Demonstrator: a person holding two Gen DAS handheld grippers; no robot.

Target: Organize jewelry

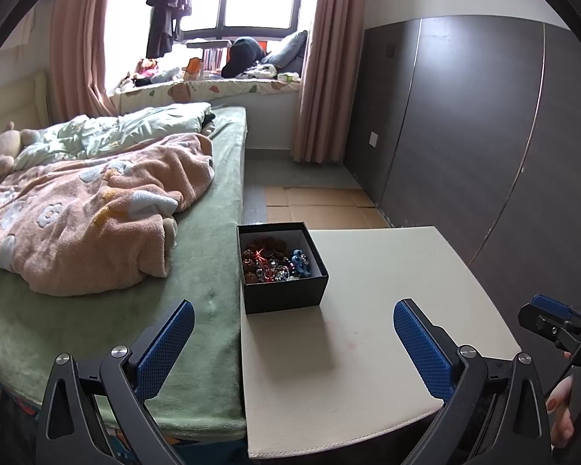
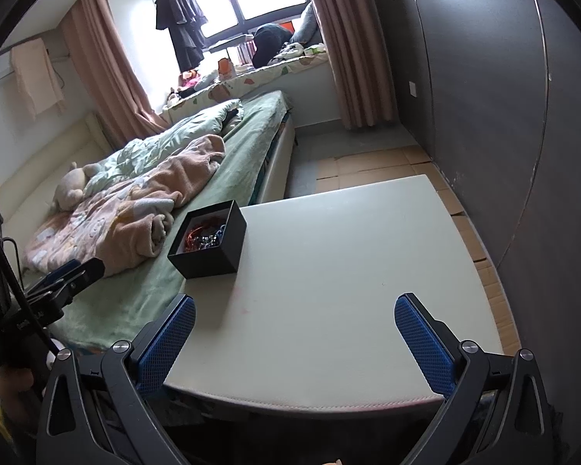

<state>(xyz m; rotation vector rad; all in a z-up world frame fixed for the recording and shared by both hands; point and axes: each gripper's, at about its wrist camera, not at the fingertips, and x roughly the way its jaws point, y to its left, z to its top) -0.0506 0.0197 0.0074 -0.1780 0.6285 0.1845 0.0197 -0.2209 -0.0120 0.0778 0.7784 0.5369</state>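
I see the black box of tangled jewelry sitting open at the table's far-left corner, against the bed. My left gripper has it straight ahead between wide-spread, empty jaws. My right gripper, equally wide and empty, has it up-left, so I judge the left nearer.

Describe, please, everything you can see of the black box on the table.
The black box is a small square open-topped container, matte like cardboard, with a pale lining. It stands upright, lidless, on the table at its far corner beside the bed. Tangled jewelry, red, blue and silvery beads, fills its bottom. Neither gripper touches it.
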